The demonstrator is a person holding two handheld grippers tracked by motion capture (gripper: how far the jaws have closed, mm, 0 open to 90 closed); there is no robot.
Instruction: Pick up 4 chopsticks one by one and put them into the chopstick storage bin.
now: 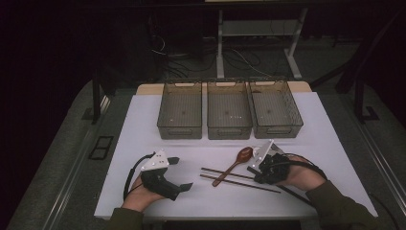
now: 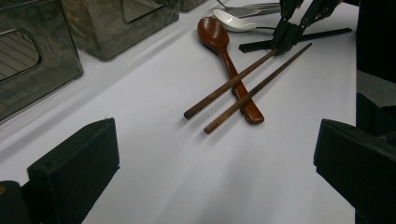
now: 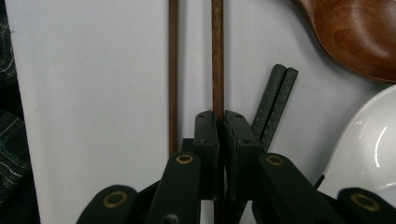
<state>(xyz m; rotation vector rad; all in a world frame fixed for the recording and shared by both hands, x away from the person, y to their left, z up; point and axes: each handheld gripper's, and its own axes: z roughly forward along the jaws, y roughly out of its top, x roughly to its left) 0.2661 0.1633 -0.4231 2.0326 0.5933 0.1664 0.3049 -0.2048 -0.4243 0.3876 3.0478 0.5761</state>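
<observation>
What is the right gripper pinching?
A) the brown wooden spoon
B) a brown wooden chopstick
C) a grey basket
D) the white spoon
B: in the right gripper view, the right gripper's fingers are shut on a thin brown wooden chopstick, with the brown wooden spoon lying off to the side.

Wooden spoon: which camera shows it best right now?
The left gripper view: the whole wooden spoon lies in plain sight, bowl to handle, with two brown chopsticks crossing its handle. The high view shows it small and dim. The right gripper view catches part of its bowl at the top corner.
</observation>
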